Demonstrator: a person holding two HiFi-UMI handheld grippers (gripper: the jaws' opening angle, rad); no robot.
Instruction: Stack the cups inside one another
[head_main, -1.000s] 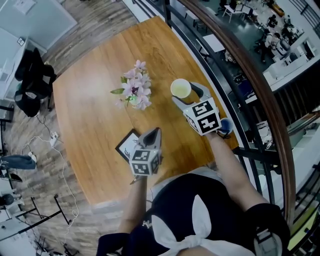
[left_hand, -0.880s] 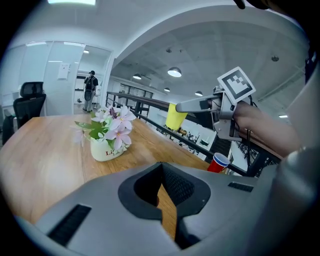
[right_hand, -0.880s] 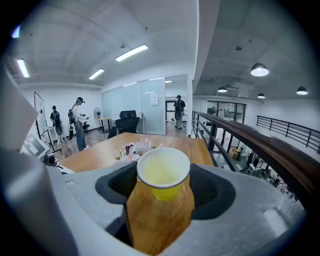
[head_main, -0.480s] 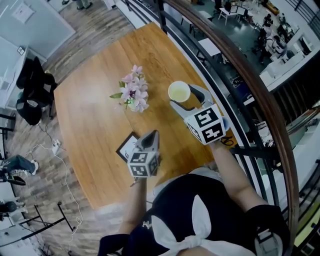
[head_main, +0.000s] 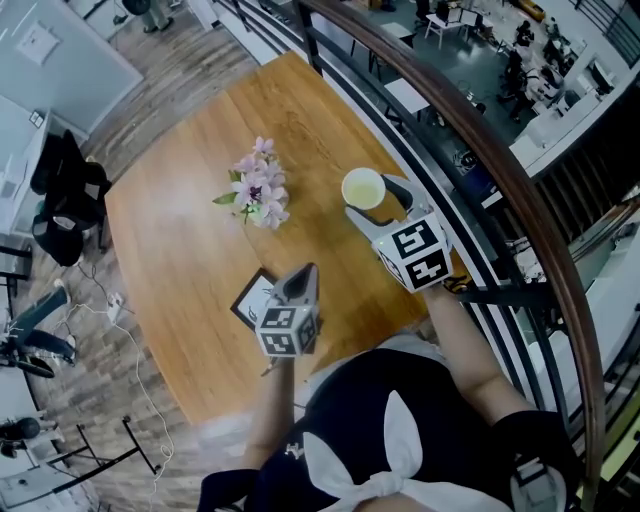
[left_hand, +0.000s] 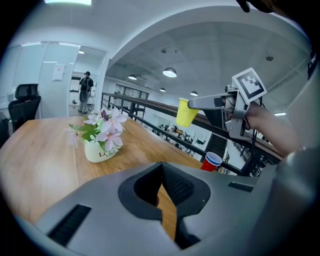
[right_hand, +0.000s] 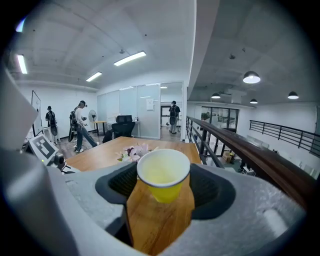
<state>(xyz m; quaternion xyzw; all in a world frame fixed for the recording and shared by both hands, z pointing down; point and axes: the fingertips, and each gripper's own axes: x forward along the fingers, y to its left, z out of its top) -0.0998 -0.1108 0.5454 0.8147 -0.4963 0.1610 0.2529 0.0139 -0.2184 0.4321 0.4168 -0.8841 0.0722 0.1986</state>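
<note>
My right gripper (head_main: 372, 198) is shut on a yellow paper cup (head_main: 362, 188) and holds it upright above the right side of the wooden table (head_main: 170, 240). In the right gripper view the yellow cup (right_hand: 163, 176) sits between the two jaws, empty, mouth up. The left gripper view shows that cup (left_hand: 187, 112) in the air, clear of the table. A red cup (left_hand: 212, 161) stands upright by the table's far edge below it. My left gripper (head_main: 300, 278) hovers over the near part of the table, jaws together and nothing in them.
A white pot of pink flowers (head_main: 255, 195) stands mid-table, left of the yellow cup. A black-framed card (head_main: 255, 293) lies near my left gripper. A dark railing (head_main: 470, 150) runs close along the table's right edge, with a drop behind it.
My right gripper has lifted the yellow cup a little higher over the table. The left gripper has stayed where it was.
</note>
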